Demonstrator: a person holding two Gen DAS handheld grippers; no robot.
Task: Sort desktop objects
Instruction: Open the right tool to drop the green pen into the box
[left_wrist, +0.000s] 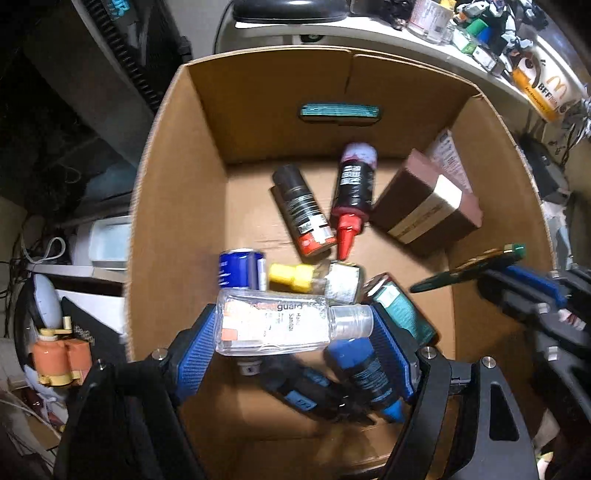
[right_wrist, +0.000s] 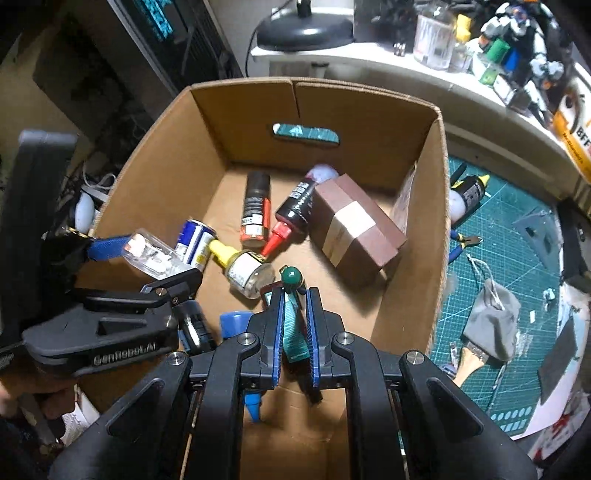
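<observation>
While both grippers hang over the open box (left_wrist: 491, 155), each carries something, so the step in hand looks like dropping items in. Between the fingers of the left gripper (left_wrist: 291, 328) lies a clear sanitizer bottle (left_wrist: 273, 325), crosswise, cap toward the right finger; the blue pads (left_wrist: 195, 343) look to press its two ends. Beyond those fingertips, on the box floor, lie a blue can (left_wrist: 240, 267), a yellow-capped jar (left_wrist: 314, 278), a black spray can (left_wrist: 303, 210), a red-tipped bottle (left_wrist: 351, 195) and a brown carton (left_wrist: 424, 203).

The right gripper (right_wrist: 295, 321) has its fingers closed on a thin teal-and-green item (right_wrist: 293, 328) with a round green end past the tips; what it is cannot be told. Below both pairs lies a blue-tipped bottle (right_wrist: 253, 402).

The next move probably calls for spreading the fingers so each item falls inside the walls.
</observation>
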